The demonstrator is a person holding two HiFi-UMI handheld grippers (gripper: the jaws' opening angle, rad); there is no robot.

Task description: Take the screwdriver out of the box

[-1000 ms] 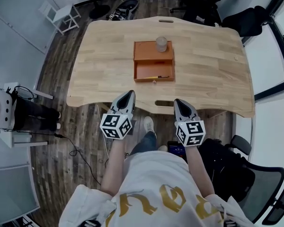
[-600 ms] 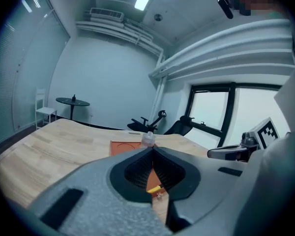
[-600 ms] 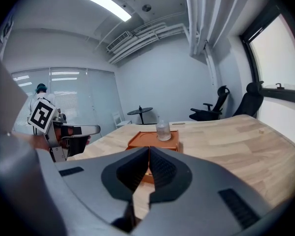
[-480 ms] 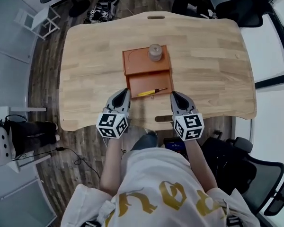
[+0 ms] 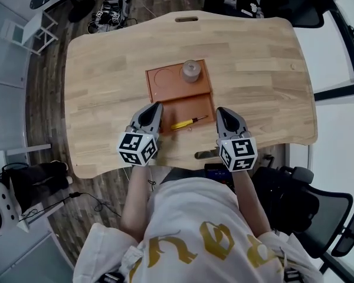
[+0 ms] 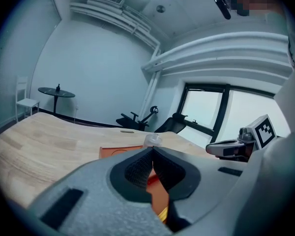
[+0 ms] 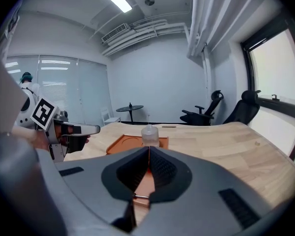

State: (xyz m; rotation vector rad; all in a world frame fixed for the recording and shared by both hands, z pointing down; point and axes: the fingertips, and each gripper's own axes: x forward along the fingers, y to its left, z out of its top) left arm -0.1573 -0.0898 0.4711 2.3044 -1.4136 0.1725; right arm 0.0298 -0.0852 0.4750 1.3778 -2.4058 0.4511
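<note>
Office: wooden desk (image 5: pixel 106 69), swivel chairs (image 5: pixel 321 214)

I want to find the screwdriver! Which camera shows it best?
The head view: the screwdriver shows end to end, lying in the open box. The left gripper view shows only a yellow sliver of it past its jaws. The right gripper view shows none of it clearly.

Shirt print (image 5: pixel 206 243): large gold ornate letters, partly cut off, not readable.
Left cube (image 5: pixel 137 148), on left tongs (image 5: pixel 158 105): black-and-white square code, no letters.
Right cube (image 5: pixel 238 154), on right tongs (image 5: pixel 219 109): same kind of code.
Readable text: none.
</note>
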